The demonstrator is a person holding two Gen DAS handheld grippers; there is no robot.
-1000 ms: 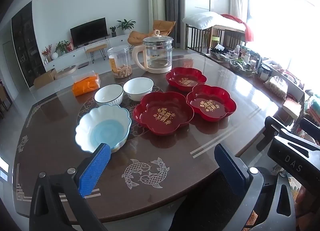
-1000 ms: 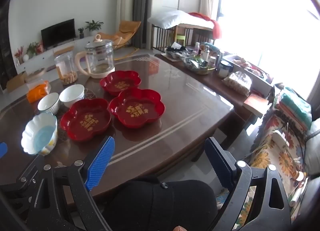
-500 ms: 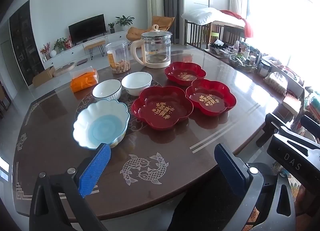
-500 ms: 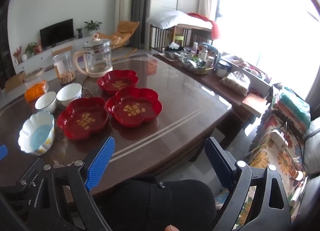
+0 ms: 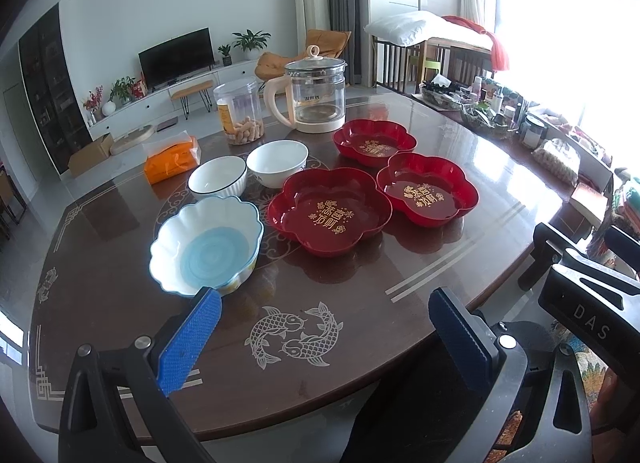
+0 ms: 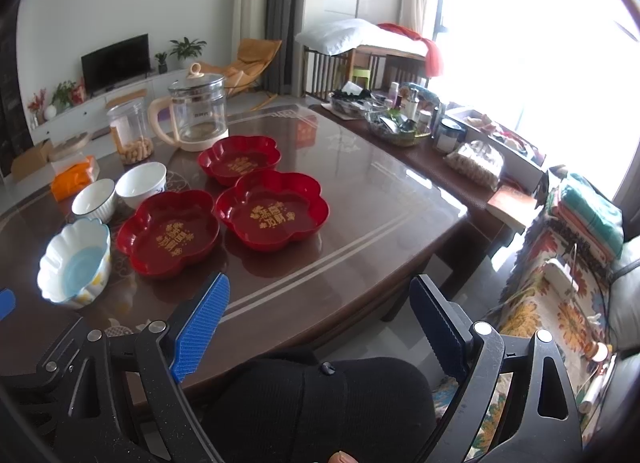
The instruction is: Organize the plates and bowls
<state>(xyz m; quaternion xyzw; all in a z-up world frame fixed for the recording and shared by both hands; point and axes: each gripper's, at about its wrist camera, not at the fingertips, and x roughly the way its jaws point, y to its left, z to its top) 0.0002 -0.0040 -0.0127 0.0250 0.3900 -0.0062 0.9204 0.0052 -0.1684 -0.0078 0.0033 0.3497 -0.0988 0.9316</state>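
Left wrist, jar (image 5: pixel 239 113) holding snacks, empty bowls (image 5: pixel 277 162)

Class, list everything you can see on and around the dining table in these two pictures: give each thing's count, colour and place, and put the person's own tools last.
Flower-shaped plates: 3, red with gold writing, table centre.
Scalloped bowl: 1, white with blue inside, nearest the left gripper.
Round bowls: 2, white, side by side behind the scalloped bowl.
Glass kettle: 1, clear with cream handle, far side.
Snack jar: 1, clear, left of kettle.
Tissue pack: 1, orange, far left.
Table: 1, dark brown, glossy.
Left gripper: 1, black with blue pads, open.
Right gripper: 1, same, open.
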